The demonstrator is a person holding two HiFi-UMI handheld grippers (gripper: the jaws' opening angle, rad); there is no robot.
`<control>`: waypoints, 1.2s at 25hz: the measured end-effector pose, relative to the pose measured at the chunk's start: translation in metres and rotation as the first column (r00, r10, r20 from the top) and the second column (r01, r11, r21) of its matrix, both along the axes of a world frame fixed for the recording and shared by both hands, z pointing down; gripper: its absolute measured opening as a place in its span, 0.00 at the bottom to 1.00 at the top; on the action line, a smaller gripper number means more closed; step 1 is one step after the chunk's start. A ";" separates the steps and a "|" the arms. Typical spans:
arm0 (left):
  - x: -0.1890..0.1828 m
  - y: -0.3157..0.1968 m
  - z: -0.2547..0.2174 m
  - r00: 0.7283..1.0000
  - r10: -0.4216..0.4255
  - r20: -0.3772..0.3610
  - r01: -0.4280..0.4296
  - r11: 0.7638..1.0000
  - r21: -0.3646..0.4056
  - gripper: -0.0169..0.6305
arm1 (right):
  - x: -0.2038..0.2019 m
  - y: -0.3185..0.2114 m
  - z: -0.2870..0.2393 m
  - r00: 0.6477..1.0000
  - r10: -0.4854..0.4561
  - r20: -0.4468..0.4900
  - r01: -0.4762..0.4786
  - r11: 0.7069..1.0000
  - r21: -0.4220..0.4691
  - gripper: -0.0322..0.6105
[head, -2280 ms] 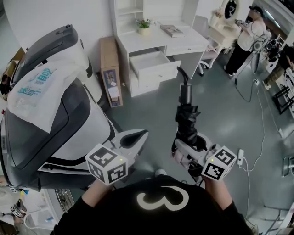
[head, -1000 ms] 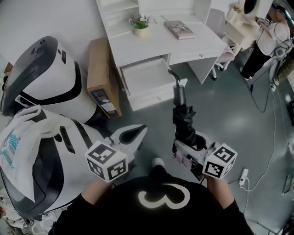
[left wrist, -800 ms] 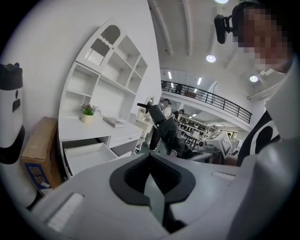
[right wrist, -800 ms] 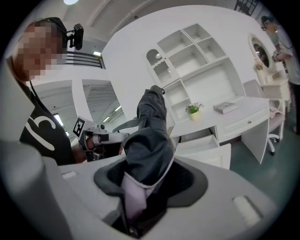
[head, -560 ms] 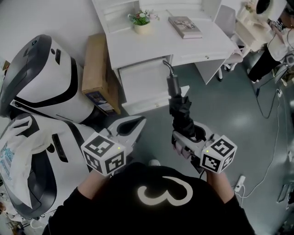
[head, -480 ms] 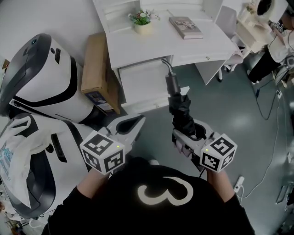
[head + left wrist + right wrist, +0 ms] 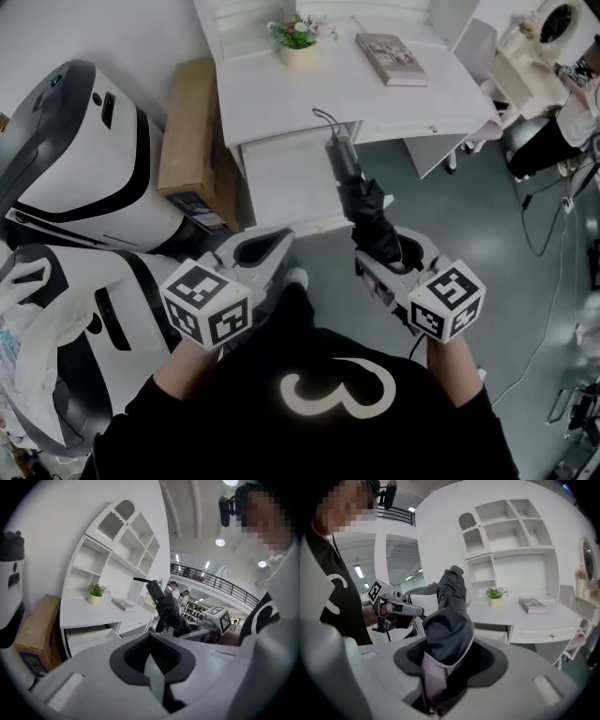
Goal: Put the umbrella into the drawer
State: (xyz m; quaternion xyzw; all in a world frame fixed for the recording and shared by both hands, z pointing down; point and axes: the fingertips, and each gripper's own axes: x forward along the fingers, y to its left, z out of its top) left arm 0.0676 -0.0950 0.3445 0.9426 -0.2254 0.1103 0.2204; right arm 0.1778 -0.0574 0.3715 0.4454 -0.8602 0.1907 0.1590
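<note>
White desk (image 7: 375, 89) stands at the far side, its drawer (image 7: 281, 178) pulled open toward us. Our right gripper (image 7: 389, 261) clamps the folded black umbrella (image 7: 366, 211), handle pointing at the drawer; our left gripper (image 7: 267, 247) is closed, empty.

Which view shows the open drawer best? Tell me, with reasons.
Head view: it looks down into the drawer, showing its inside. Left gripper view shows it side-on; right gripper view shows only a sliver behind the umbrella.

A mock room is sitting inside a large hall: shelved counter (image 7: 328, 89) ahead of the fingers (image 7: 251, 270), mezzanine railing (image 7: 220, 581) beyond.
</note>
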 end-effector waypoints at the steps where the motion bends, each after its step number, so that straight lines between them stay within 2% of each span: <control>1: 0.000 -0.012 0.001 1.000 -0.003 0.002 0.003 1.000 -0.004 0.04 | 0.002 -0.013 0.002 1.000 -0.006 -0.020 0.006 1.000 -0.004 0.37; 7: -0.008 -0.080 0.014 0.999 -0.036 0.019 0.037 0.998 -0.052 0.04 | 0.000 -0.084 0.022 0.986 -0.082 -0.145 0.074 0.995 -0.061 0.37; 12: -0.024 -0.131 0.037 0.996 -0.091 0.009 0.091 0.984 -0.154 0.04 | -0.012 -0.135 0.054 0.960 -0.186 -0.207 0.156 0.976 -0.154 0.37; 16: -0.041 -0.163 0.057 0.992 -0.126 0.030 0.130 0.972 -0.197 0.04 | -0.022 -0.165 0.084 0.901 -0.314 -0.298 0.254 0.941 -0.224 0.37; 20: -0.060 -0.187 0.071 0.986 -0.160 0.052 0.167 0.962 -0.218 0.04 | -0.036 -0.180 0.109 0.850 -0.424 -0.313 0.334 0.893 -0.301 0.37; 23: -0.072 -0.197 0.080 0.982 -0.179 0.064 0.189 0.954 -0.231 0.04 | -0.045 -0.188 0.126 0.795 -0.505 -0.337 0.392 0.851 -0.350 0.37; 26: -0.082 -0.202 0.090 0.977 -0.196 0.083 0.211 0.946 -0.245 0.04 | -0.047 -0.197 0.144 0.736 -0.564 -0.374 0.426 0.816 -0.390 0.37; 30: -0.090 -0.204 0.101 0.972 -0.214 0.099 0.234 0.934 -0.269 0.04 | -0.045 -0.207 0.168 0.682 -0.610 -0.404 0.443 0.783 -0.436 0.37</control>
